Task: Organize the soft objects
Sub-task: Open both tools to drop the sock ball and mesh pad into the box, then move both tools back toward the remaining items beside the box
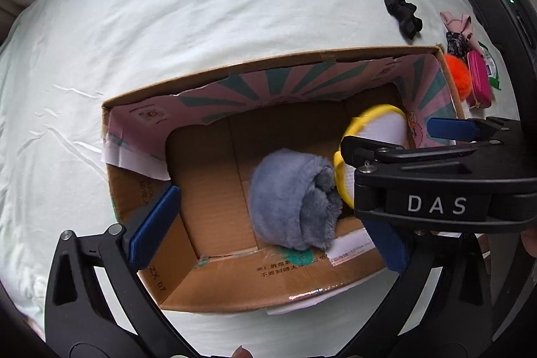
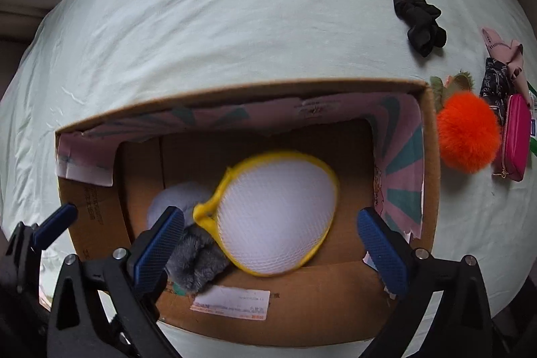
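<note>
Filling the cardboard box (image 2: 302, 301) with the soft things seems to be the step in hand. The box stands on a pale green bed sheet (image 2: 235, 22). Inside it, a rolled grey plush cloth (image 1: 292, 200) lies against the near wall, and a white mesh pouch with a yellow rim (image 2: 278, 213) is over the floor of the box, partly on the grey roll. The pouch is blurred, so I judge that it is just dropping or settling; I cannot tell if it rests yet.

The right gripper (image 2: 268, 244) hovers above the near wall of the box with its fingers wide apart, holding nothing. The left gripper (image 1: 268, 223) is also spread open and empty, over the left part of the box.

Outside the right wall of the box wait an orange pompom (image 2: 468, 131), a pink pouch (image 2: 517, 136) and, toward the far right corner of the sheet, a black scrunchie (image 2: 421, 22). The next move probably calls for the right gripper to rise clear of the right wall, come down on the pompom and close softly, since the fur will give under the pads.
</note>
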A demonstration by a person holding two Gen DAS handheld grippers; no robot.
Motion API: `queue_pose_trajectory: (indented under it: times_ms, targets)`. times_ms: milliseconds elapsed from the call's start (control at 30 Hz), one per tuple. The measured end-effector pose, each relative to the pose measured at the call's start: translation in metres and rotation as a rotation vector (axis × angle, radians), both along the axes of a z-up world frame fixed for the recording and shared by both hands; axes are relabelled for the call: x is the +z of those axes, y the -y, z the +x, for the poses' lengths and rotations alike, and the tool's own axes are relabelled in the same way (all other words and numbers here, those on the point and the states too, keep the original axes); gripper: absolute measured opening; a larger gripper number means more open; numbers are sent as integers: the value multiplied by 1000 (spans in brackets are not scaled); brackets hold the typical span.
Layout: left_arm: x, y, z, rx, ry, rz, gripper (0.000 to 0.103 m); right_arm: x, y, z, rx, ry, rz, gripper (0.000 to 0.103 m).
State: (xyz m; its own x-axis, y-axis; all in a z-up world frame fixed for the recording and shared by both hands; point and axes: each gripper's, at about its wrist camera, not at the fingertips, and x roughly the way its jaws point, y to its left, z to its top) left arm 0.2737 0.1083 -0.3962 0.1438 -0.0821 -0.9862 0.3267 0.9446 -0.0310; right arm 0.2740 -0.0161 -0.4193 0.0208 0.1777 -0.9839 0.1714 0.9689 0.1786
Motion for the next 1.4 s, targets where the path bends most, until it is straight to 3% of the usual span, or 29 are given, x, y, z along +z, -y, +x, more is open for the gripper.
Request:
queue_pose_trajectory:
  times_ms: [267, 500, 800, 1100, 1400]
  targets:
    - [8, -8, -5, 20, 3, -5, 103, 16, 1, -7, -17, 39, 18, 102]
    - [37, -13, -14, 28, 45, -30, 103, 53, 2, -10, -3, 123, -1, 102]
    - [106, -21, -37, 49, 154, -75, 103, 140, 4, -37, -22, 271, -13, 102]
    - [185, -32, -86, 67, 274, -118, 103, 250, 6, -96, -17, 456, -122, 103]
    - [252, -37, -137, 69, 396, -183, 103, 318, 33, -166, -84, 577, -177, 103]
